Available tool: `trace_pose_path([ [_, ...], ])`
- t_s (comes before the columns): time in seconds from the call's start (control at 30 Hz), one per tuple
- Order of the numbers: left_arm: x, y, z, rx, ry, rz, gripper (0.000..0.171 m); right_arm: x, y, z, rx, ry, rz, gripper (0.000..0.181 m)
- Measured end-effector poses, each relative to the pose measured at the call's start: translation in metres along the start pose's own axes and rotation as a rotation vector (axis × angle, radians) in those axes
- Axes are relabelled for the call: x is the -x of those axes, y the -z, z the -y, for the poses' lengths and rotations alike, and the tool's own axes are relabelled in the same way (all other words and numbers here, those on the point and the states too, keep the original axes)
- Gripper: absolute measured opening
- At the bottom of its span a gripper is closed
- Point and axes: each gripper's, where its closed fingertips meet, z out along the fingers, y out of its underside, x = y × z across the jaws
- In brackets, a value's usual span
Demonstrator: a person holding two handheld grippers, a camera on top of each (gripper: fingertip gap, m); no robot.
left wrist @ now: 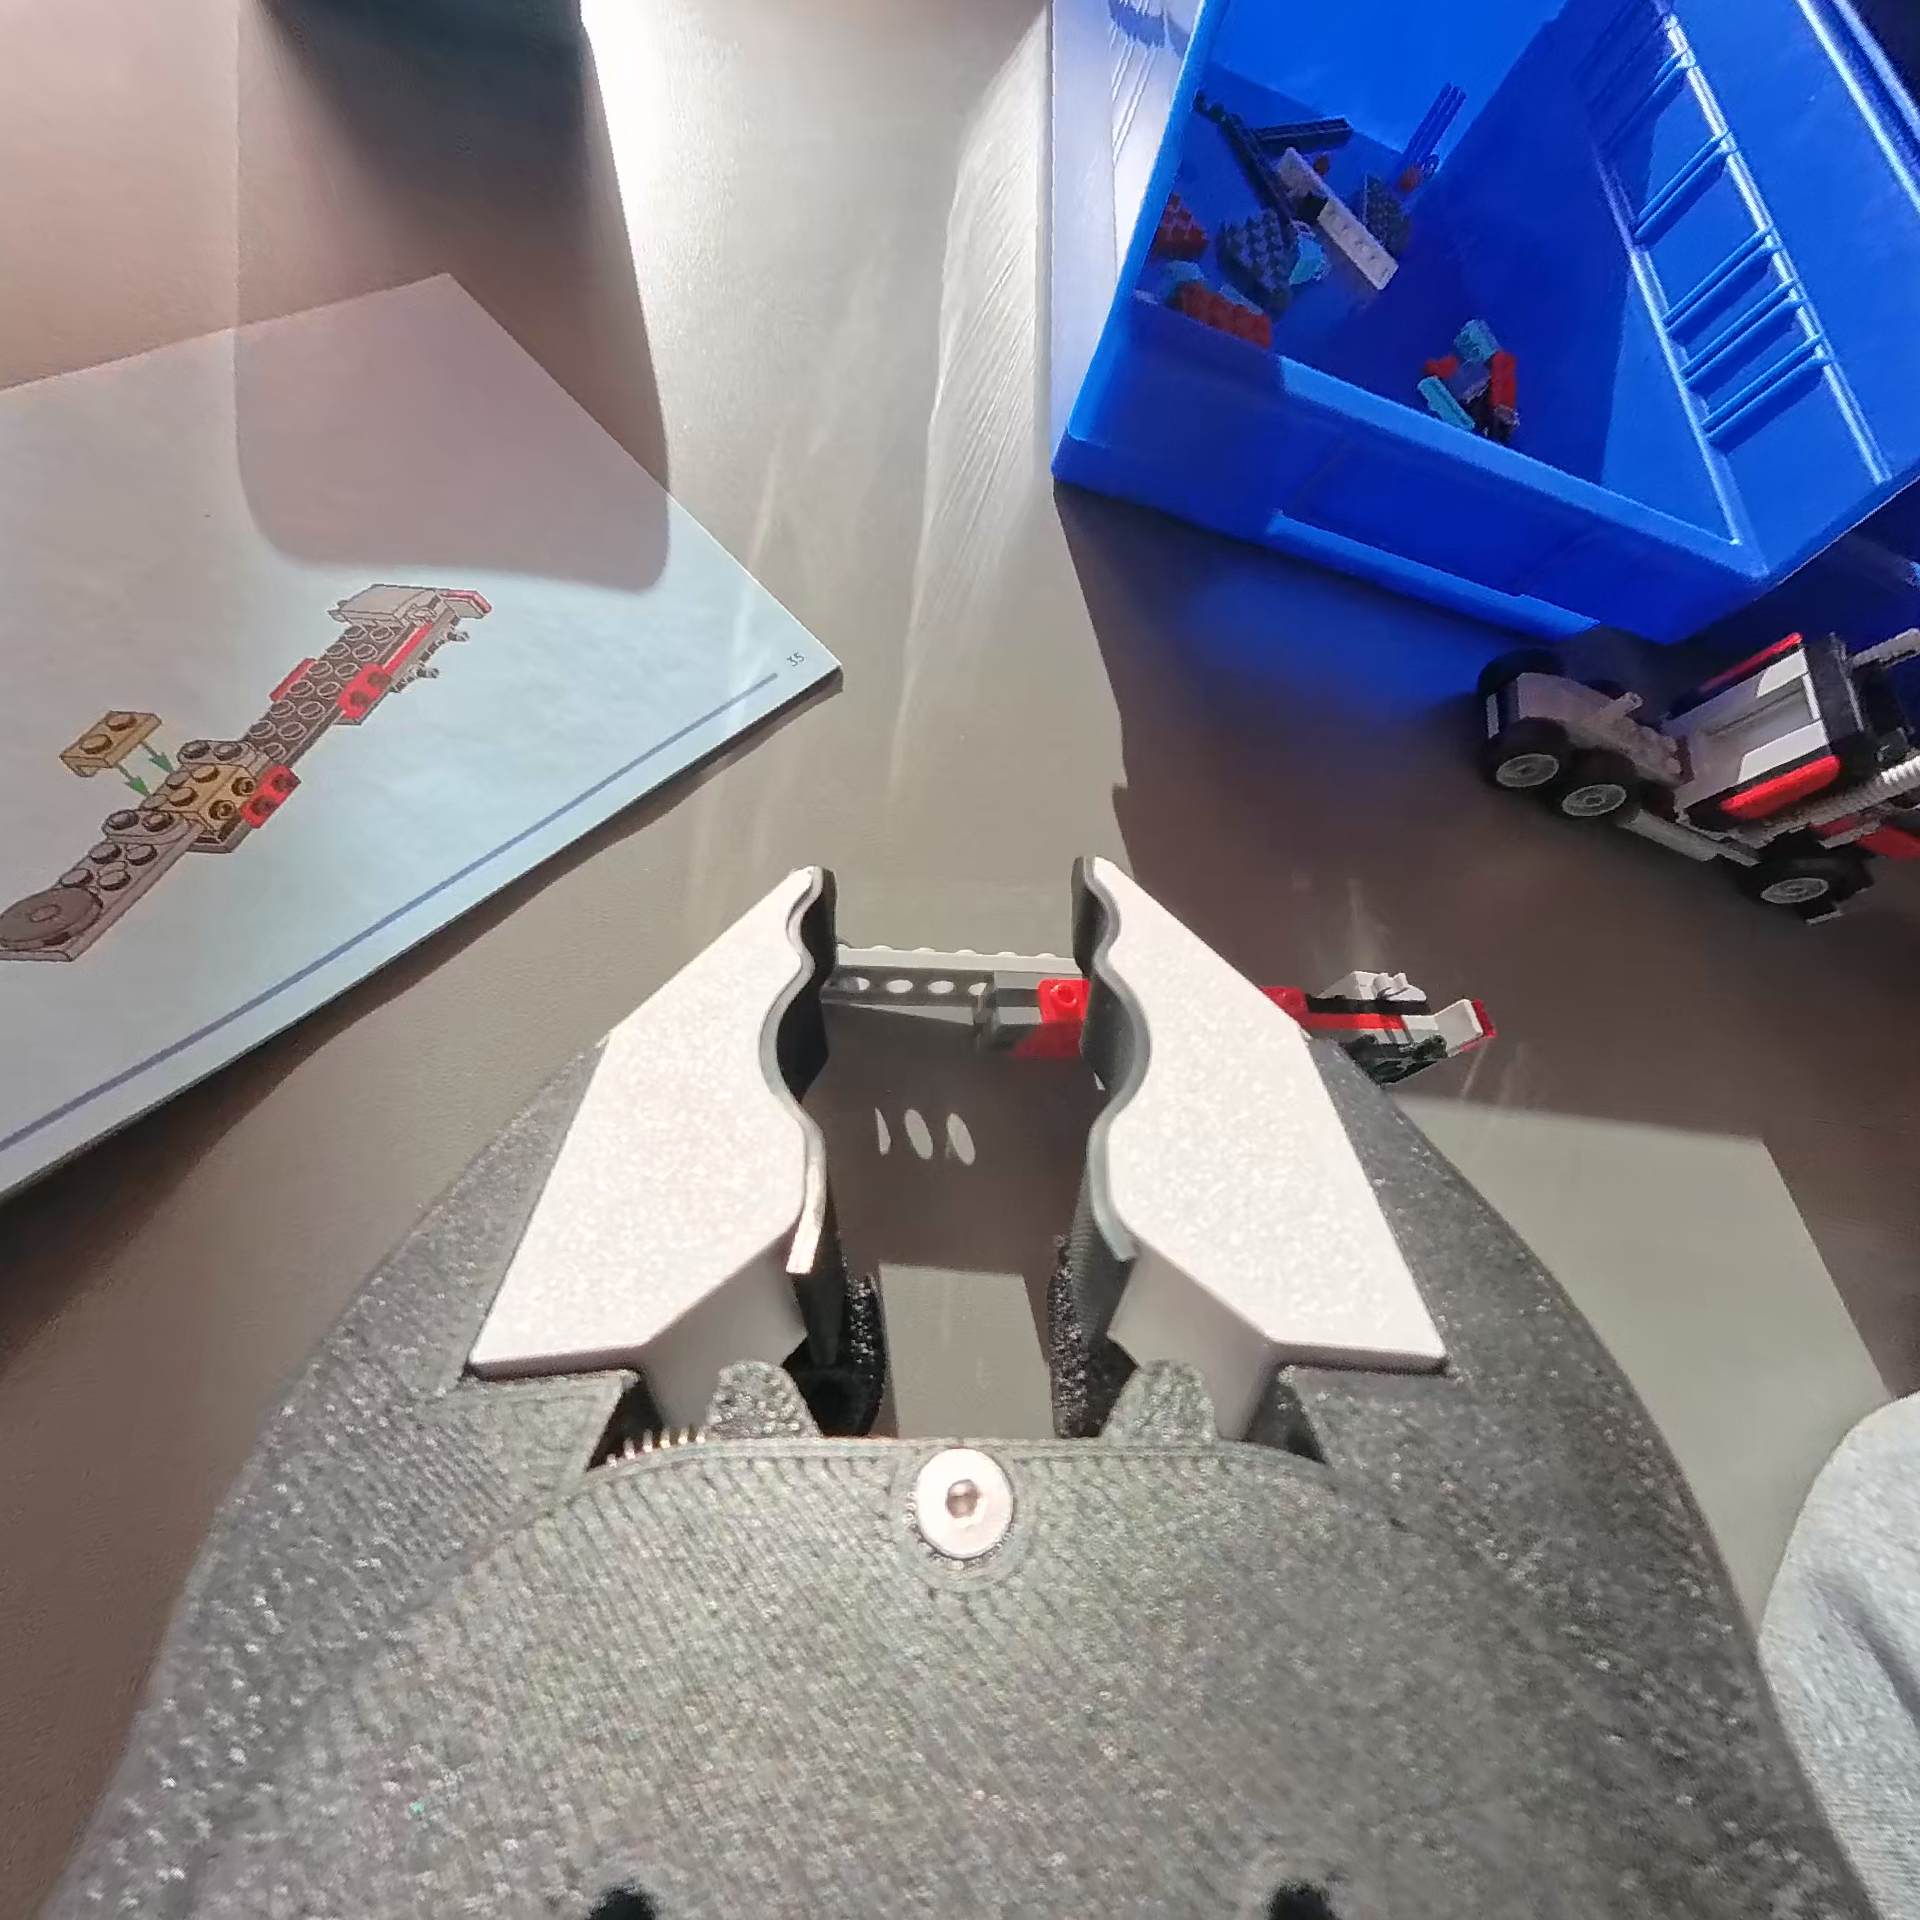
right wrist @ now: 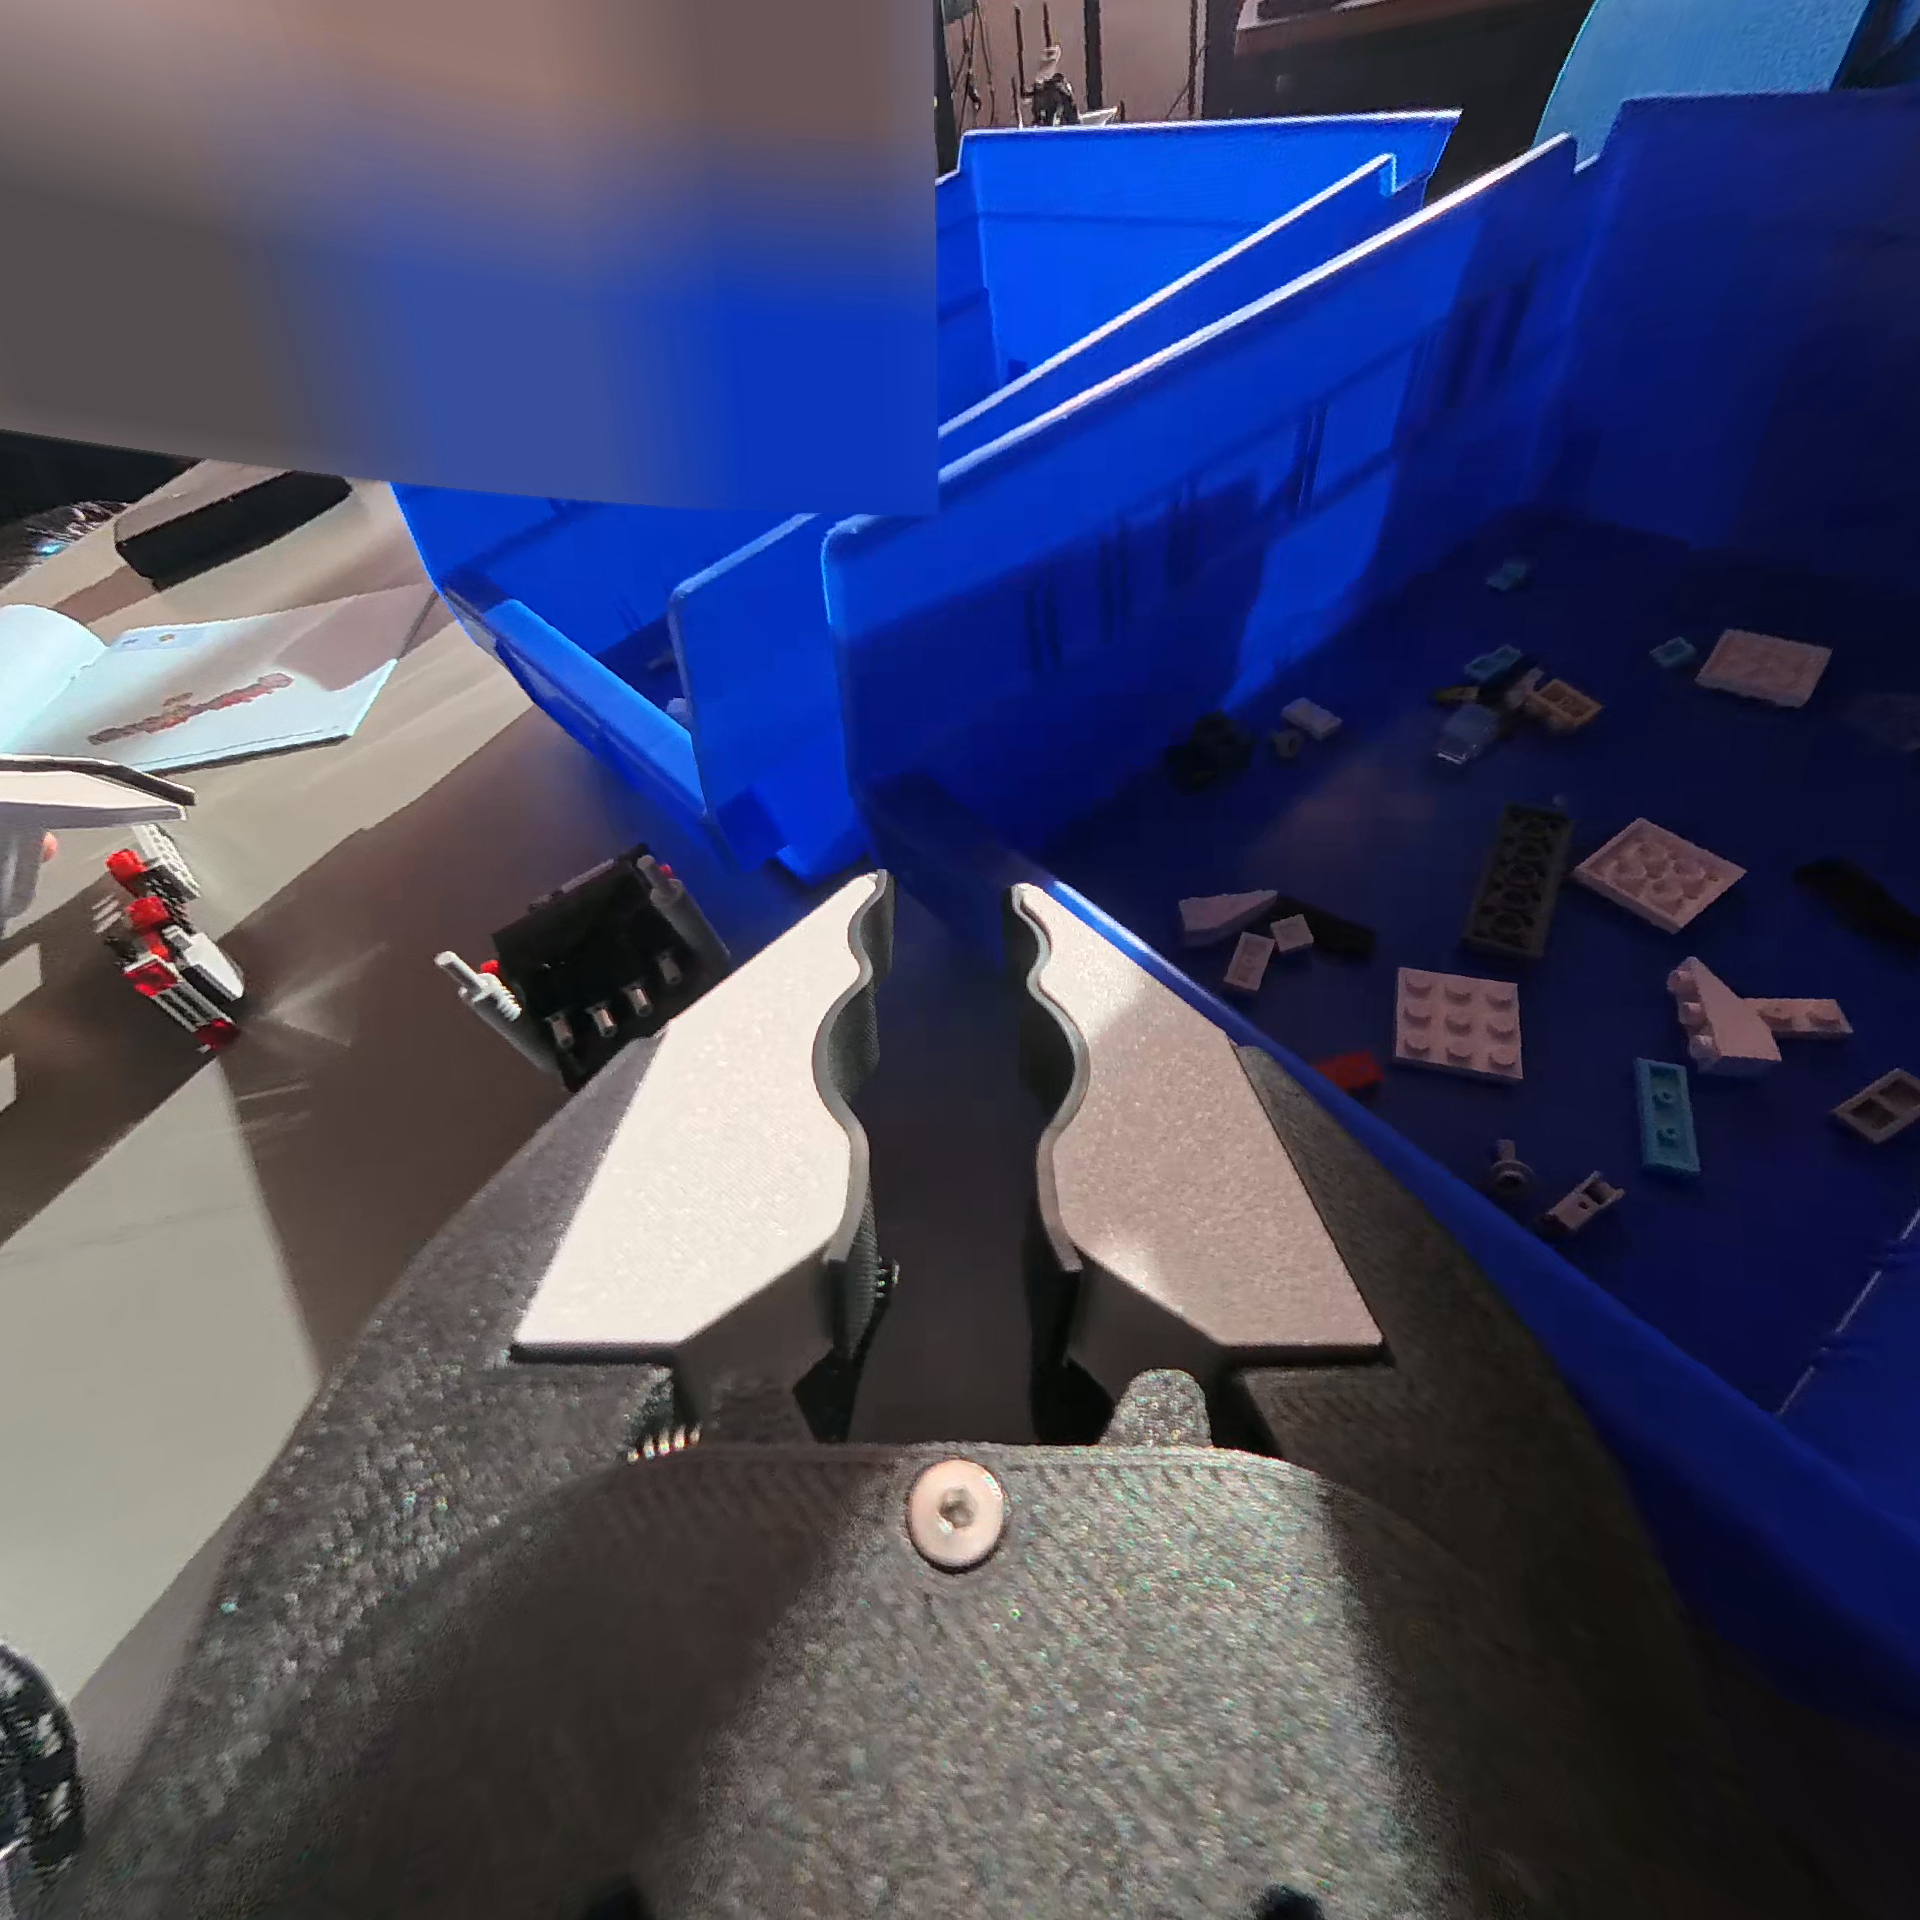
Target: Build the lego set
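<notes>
Left wrist view: left gripper [left wrist: 951, 914] wide open, empty, straddling the grey-red chassis strip [left wrist: 966, 987] on the table; close squarely on it.
Right wrist view: right gripper [right wrist: 951, 914] part open, empty, at the near wall of the blue bin [right wrist: 1558, 1382]; clear the wall, then pick one plate [right wrist: 1458, 1023].

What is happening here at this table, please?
A person is building a Lego set with two hand-held grippers. The left gripper is open, with the long grey and red Lego piece lying on the table just past its tips; nothing is gripped. The right gripper is open and empty at the rim of a blue bin of loose bricks. A finished truck cab stands nearby, and the instruction booklet lies open.
</notes>
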Motion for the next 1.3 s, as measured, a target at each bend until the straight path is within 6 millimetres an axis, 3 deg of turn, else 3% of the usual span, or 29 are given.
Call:
trace_pose_path([
  [0.27,0.0,0.0,0.001,-0.011,-0.003,0.002,0.047,0.0,0.001,0.001,-0.007,-0.011,0.006,0.021],
  [0.37,-0.003,-0.002,0.021,-0.08,-0.039,0.027,0.047,0.0,0.0,0.0,0.004,-0.009,0.006,0.021],
  [0.5,-0.069,-0.025,0.085,0.025,-0.276,-0.181,0.041,0.0,-0.001,-0.001,0.005,-0.021,0.014,0.021],
  [0.6,-0.107,-0.058,0.106,0.282,-0.508,-0.264,0.032,-0.001,0.0,0.0,0.002,-0.043,0.031,0.021],
  [0.67,-0.12,-0.081,0.102,0.489,-0.675,-0.291,0.027,-0.001,0.0,0.0,-0.001,-0.058,0.041,0.021],
  [0.77,-0.125,-0.113,0.089,0.745,-0.859,-0.296,0.025,-0.001,0.002,0.0,-0.001,-0.074,0.054,0.021],
  [0.93,-0.109,-0.135,0.054,1.104,-0.957,-0.297,0.023,-0.002,0.003,0.0,-0.007,-0.118,0.087,0.021],
  [1.3,-0.101,-0.138,0.041,1.237,-1.017,-0.266,0.02,-0.004,0.006,0.003,-0.032,-0.23,0.174,0.023],
])
